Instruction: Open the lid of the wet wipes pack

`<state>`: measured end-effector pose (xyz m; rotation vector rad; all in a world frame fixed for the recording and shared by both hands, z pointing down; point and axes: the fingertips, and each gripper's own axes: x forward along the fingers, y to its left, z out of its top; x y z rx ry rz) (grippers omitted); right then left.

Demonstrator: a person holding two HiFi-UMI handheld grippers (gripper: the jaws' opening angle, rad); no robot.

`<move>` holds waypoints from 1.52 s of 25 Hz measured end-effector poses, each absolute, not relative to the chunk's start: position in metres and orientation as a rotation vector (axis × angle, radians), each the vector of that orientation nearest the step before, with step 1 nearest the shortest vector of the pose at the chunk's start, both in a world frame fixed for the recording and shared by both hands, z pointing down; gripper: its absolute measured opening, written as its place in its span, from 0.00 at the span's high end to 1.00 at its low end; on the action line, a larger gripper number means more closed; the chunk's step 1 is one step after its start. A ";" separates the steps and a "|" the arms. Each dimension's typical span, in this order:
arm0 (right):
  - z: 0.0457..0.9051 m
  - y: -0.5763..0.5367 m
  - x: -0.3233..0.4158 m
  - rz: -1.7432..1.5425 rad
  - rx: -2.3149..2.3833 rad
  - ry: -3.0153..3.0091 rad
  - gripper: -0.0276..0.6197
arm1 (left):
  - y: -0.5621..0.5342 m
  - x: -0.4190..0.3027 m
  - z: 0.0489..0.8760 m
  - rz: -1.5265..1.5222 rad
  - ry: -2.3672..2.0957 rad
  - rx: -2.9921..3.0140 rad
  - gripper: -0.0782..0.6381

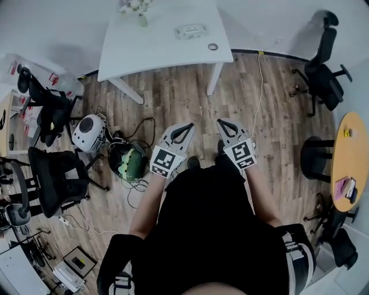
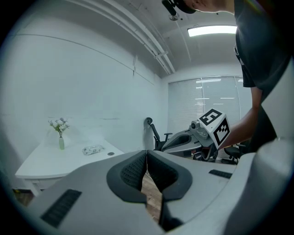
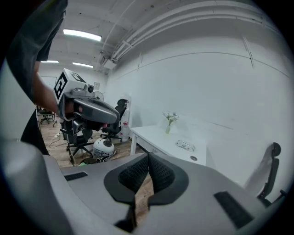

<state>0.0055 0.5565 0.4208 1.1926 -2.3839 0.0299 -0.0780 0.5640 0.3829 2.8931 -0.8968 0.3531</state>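
Note:
The wet wipes pack (image 1: pixel 191 31) lies flat on the white table (image 1: pixel 150 49) far ahead; it is small in the left gripper view (image 2: pixel 93 149) and the right gripper view (image 3: pixel 185 145). Both grippers are held close to the person's body, well short of the table. My left gripper (image 1: pixel 185 129) is shut with nothing in it, its pads meeting at the tips (image 2: pixel 146 156). My right gripper (image 1: pixel 223 125) is likewise shut and empty (image 3: pixel 148 158). The pack's lid lies closed as far as I can tell.
A vase of flowers (image 1: pixel 138 11) stands at the table's far left and a small dark ring (image 1: pixel 213 46) near its right edge. Office chairs (image 1: pixel 49 109) (image 1: pixel 326 63), a white round device (image 1: pixel 89 132), a green helmet-like object (image 1: pixel 130 164) and cables lie on the wood floor. A round yellow table (image 1: pixel 349 161) is at right.

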 end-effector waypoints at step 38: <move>0.442 0.426 0.045 0.072 1.123 -2.422 0.93 | 0.447 -0.087 0.383 0.418 -1.166 2.749 0.86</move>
